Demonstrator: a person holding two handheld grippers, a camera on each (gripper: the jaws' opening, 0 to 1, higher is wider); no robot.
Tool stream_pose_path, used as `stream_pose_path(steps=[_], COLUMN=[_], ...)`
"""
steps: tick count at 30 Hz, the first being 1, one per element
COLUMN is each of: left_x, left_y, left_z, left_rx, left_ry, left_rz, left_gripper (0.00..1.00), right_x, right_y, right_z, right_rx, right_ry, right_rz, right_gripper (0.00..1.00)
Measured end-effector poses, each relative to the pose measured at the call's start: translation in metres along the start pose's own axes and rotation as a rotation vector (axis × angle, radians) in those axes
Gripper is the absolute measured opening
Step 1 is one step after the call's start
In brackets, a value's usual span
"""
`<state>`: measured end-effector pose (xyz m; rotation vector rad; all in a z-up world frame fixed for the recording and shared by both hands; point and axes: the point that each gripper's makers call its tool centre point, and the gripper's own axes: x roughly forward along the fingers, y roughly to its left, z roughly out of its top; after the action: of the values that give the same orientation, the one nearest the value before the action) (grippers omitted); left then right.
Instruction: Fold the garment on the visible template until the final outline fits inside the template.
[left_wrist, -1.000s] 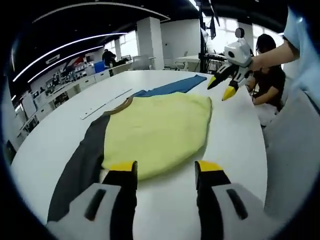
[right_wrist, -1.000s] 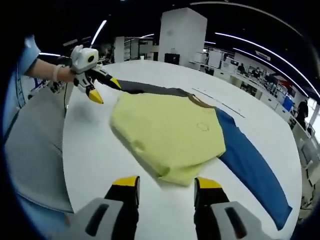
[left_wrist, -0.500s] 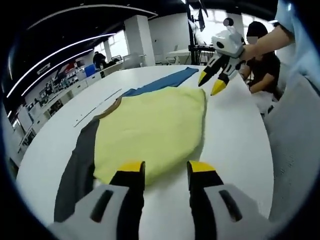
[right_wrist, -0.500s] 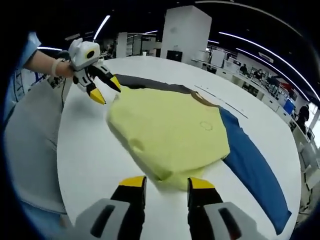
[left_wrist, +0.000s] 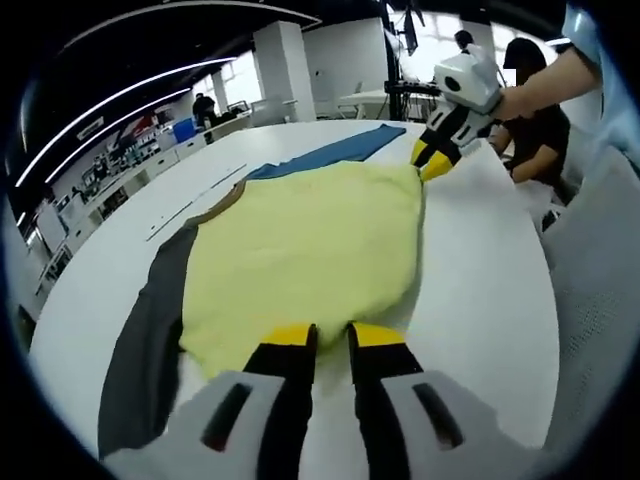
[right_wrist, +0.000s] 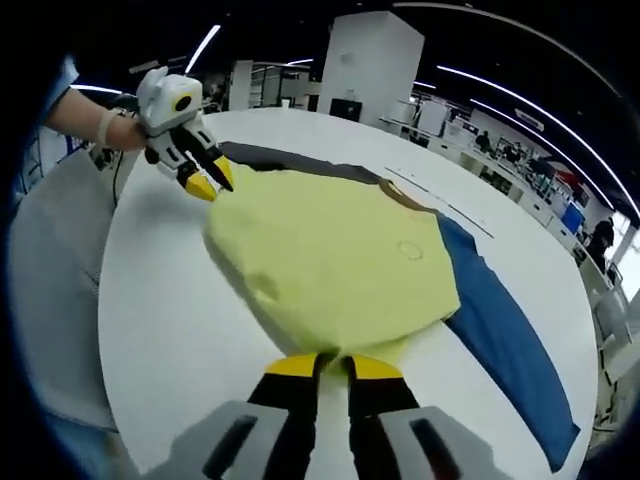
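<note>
Presently catalogued:
Garment: soft knit top, pale yellow body (left_wrist: 300, 250), one dark grey sleeve (left_wrist: 140, 340), one blue sleeve (right_wrist: 500, 330); lies flat on the round white surface (right_wrist: 170, 310).
Left gripper (left_wrist: 330, 340): yellow-tipped fingers nearly pressed together at the hem's near corner, apparently pinching cloth.
Right gripper (right_wrist: 332, 365): fingers likewise closed on the opposite hem corner.
Handling: light, limp, drapes and creases easily; likely slides on the smooth surface.
Hold: thin hem corners, both at once, lifted evenly to prevent sagging.
Template: cannot tell.
</note>
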<state>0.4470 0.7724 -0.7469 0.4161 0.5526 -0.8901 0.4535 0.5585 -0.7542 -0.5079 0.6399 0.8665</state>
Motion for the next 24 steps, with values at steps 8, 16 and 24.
stream_pose_path(steps=[8,16,24], left_x=[-0.002,-0.008,-0.012], left_y=[0.004,0.012,0.033], left_z=[0.006,0.019,0.038], left_rx=[-0.085,-0.131,-0.187], left_ry=[-0.019,-0.057,-0.099], left_rz=[0.001,0.014,0.051], left_gripper=[0.00,0.00,0.00], right_x=[-0.004,-0.010,-0.016], right_y=[-0.003,-0.007,-0.030], right_z=[0.003,0.014,0.046], right_rx=[0.032,0.025,0.042], right_ry=[-0.014,-0.043,-0.115], right_rz=[-0.004,-0.015,-0.057], right_gripper=[0.00,0.00,0.00])
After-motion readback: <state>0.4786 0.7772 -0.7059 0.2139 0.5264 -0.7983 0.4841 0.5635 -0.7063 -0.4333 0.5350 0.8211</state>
